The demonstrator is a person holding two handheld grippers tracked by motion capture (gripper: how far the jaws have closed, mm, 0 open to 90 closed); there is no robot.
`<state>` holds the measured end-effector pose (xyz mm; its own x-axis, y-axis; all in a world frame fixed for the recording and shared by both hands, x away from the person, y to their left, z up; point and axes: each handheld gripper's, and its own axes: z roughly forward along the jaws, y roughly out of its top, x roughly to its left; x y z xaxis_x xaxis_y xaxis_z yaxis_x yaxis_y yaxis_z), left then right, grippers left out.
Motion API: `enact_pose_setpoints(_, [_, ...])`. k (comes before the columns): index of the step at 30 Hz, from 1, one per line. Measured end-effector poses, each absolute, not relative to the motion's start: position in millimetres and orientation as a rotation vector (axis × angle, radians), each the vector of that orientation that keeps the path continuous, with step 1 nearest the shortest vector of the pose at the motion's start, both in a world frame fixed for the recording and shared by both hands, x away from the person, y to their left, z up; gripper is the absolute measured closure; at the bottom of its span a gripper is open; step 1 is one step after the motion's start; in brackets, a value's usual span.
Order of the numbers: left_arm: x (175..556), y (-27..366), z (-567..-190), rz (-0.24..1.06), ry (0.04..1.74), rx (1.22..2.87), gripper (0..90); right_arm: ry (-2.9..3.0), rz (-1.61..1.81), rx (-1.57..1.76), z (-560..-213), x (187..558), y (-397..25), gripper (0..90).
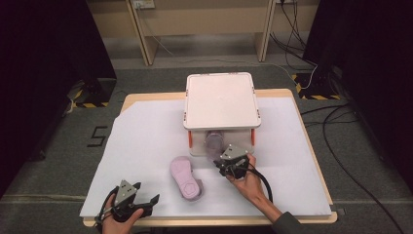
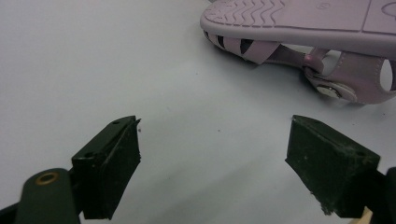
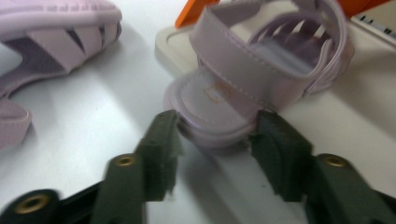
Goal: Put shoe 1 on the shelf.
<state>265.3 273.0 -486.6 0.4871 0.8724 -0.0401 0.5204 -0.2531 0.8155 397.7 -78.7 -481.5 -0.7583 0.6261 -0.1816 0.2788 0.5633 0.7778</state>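
High view and both gripper views, one moment. My right gripper (image 1: 221,163) sat at the near face of the white lidded box (image 1: 221,100), jaws closed on the heel end of a lilac sandal (image 3: 261,70); the sandal lay partly in the box's open front, heel toward me, toe pointing far into the box, so its long axis ran near to far, in line with the gripper; any pull or push, I judged, would have to follow that axis. A second sandal (image 1: 185,177) lay sole-up on the white sheet (image 1: 146,146), just left of and nearer than the right gripper, its long axis running near-right to far-left. My left gripper (image 1: 146,202) rested at the near left of the table, jaws wide and empty; that sandal lay to its far right, near but apart; the left hand was the free one for it.
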Motion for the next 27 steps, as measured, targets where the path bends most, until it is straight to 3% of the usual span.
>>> enact_pose_setpoints(17, [265, 272, -487, 0.549, 1.149, 1.926, 16.6, 2.305, 1.022, 0.829, -482, 440, -64, 54.5])
enact_pose_setpoints(21, [265, 272, -487, 0.551, 1.150, 1.931, 16.6, 2.294, 1.049, 0.859, -481, 433, -67, 42.6])
enact_pose_setpoints(27, [266, 272, -487, 0.553, 1.151, 1.935, 16.6, 2.337, 1.125, 0.825, -472, 408, -74, 35.3])
